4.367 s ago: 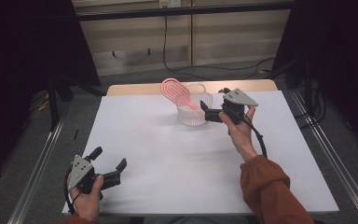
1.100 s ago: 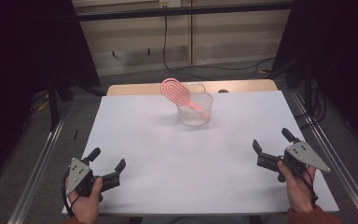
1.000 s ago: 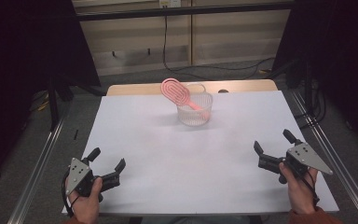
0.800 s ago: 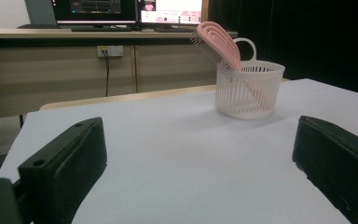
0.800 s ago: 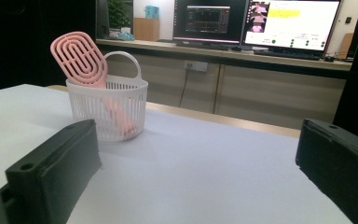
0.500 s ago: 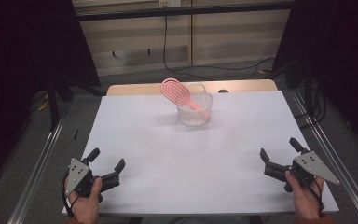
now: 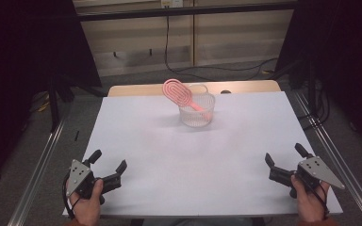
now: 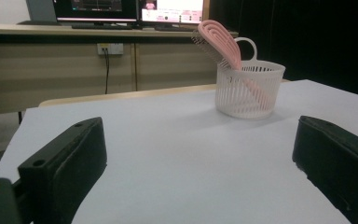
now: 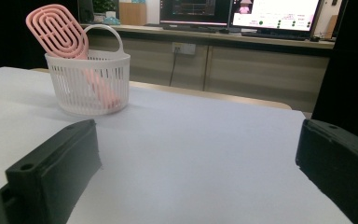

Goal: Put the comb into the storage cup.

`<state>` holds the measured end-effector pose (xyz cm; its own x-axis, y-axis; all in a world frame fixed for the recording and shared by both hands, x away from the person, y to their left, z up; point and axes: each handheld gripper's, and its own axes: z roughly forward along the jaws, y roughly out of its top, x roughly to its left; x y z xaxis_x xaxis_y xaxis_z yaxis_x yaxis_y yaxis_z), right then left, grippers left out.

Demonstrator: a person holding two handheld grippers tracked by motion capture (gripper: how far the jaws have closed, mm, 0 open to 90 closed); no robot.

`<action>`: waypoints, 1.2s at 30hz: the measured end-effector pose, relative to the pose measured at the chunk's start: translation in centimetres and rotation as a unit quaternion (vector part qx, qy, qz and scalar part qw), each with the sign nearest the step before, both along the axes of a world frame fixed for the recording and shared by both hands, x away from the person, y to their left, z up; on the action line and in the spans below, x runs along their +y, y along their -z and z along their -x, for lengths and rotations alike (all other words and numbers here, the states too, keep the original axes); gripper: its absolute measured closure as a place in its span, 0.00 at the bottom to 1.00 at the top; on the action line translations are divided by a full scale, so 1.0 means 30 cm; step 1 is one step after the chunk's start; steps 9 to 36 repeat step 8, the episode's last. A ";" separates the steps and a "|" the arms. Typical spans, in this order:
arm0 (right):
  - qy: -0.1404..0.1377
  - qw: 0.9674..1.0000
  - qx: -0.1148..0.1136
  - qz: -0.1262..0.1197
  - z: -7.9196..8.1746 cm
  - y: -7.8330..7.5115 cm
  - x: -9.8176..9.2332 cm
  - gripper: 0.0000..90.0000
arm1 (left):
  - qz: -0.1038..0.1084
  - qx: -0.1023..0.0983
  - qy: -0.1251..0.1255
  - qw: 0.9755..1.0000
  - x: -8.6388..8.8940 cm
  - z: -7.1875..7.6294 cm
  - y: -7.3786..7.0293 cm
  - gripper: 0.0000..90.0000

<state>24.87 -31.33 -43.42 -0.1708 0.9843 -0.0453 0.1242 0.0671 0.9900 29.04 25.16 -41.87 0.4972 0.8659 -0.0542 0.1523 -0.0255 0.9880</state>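
- Basket (image 7: 197, 109), white, far centre of desk (image 7: 169, 160), with pink brush (image 7: 179, 92) leaning out over its rim.
- Left gripper (image 7: 107, 170) and right gripper (image 7: 283, 166): jaws spread, empty, at near corners.
- Risk: a nudged basket likely tips, since the brush looks top-heavy.

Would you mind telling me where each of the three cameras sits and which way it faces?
High view: above the person's side, facing forward and down on the white table; shows both hands, left hand-held gripper and right hand-held gripper.
Left gripper view: low at the near left, facing the white slatted plastic basket; own black jaws spread.
Right gripper view: low at the near right, facing the basket; own jaws spread.
All share the basket and pink oval hairbrush.
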 end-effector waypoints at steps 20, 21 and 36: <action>-0.004 1.000 -0.002 -0.002 -0.005 -0.002 -0.003 0.00 | 0.000 0.000 0.000 1.000 0.002 -0.003 0.001 0.03; -0.004 1.000 -0.002 -0.002 -0.005 -0.002 -0.003 0.00 | 0.000 0.000 0.000 1.000 0.002 -0.003 0.001 0.03; -0.004 1.000 -0.002 -0.002 -0.005 -0.002 -0.003 0.00 | 0.000 0.000 0.000 1.000 0.002 -0.003 0.001 0.03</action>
